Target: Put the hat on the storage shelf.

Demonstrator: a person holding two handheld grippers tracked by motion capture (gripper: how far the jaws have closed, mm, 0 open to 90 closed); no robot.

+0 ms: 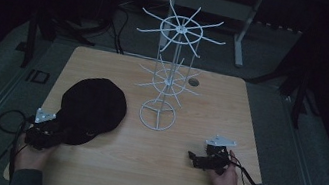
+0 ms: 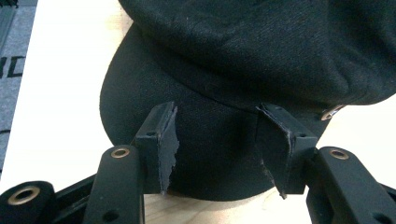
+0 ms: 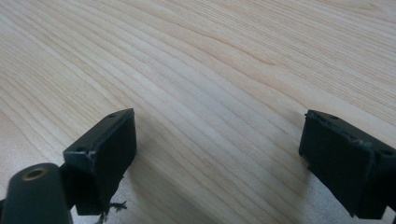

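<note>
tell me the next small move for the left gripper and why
Probably shut the left gripper on the black cap's brim. Its jaws stand open on either side of the brim, which lies flat on the table and is not yet pinched. The white wire rack stands beyond, and the right gripper sits apart.

Dark block characters resembling "ID" stood on the grey floor (image 1: 38, 76) left of the table (image 1: 207, 125); nothing else was legible.

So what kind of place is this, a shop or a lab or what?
Probably a lab or test room, not a shop: one wooden table on grey carpet, a bare white wire display stand, cables on the floor, and a dim, equipment-lined background.
</note>
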